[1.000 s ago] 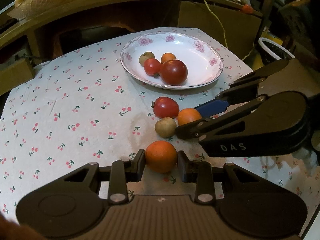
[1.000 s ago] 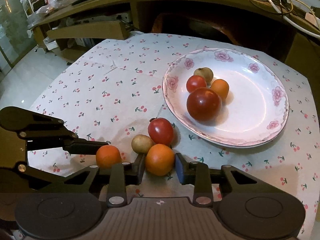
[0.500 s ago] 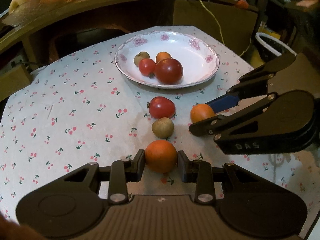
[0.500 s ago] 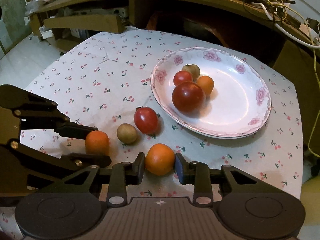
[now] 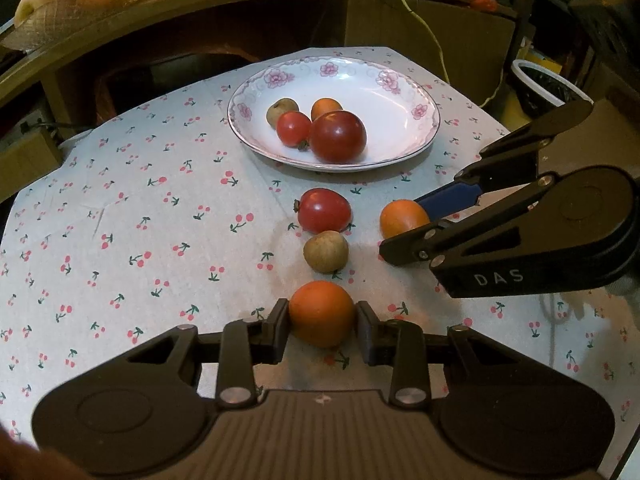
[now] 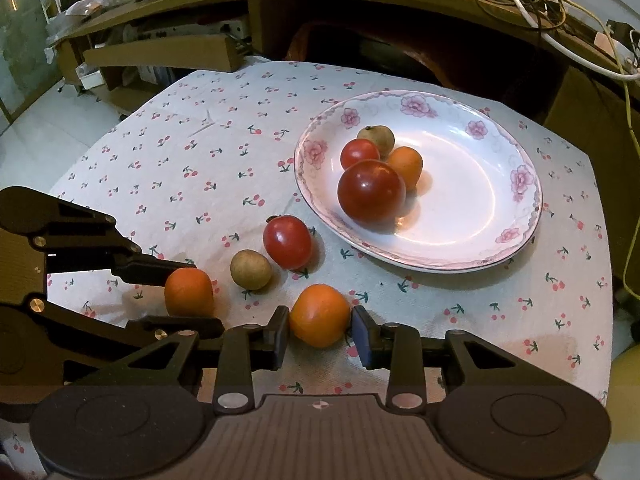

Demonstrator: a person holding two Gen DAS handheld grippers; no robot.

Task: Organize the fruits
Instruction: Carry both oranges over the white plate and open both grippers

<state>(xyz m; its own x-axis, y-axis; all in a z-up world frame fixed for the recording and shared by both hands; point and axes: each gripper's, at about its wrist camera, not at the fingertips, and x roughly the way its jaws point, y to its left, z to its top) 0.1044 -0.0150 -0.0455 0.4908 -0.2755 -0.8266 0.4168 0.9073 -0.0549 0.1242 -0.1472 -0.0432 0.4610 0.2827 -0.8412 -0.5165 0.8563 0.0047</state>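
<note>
Orange fruit (image 5: 322, 313) clamped in left claw (image 5: 322, 332); another (image 6: 319, 315) in right claw (image 6: 320, 338).

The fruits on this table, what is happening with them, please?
A person is sorting fruit with two tools. The left hand-held gripper is shut on one orange, and the right hand-held gripper on another orange. A red tomato and a brown fruit lie on the cloth. The plate holds four fruits.

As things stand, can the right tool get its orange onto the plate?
Probably yes. The right tool is shut on its orange, and the cloth between it and the plate looks free. The plate's right half is bare; the tomato sits left of that path.
</note>
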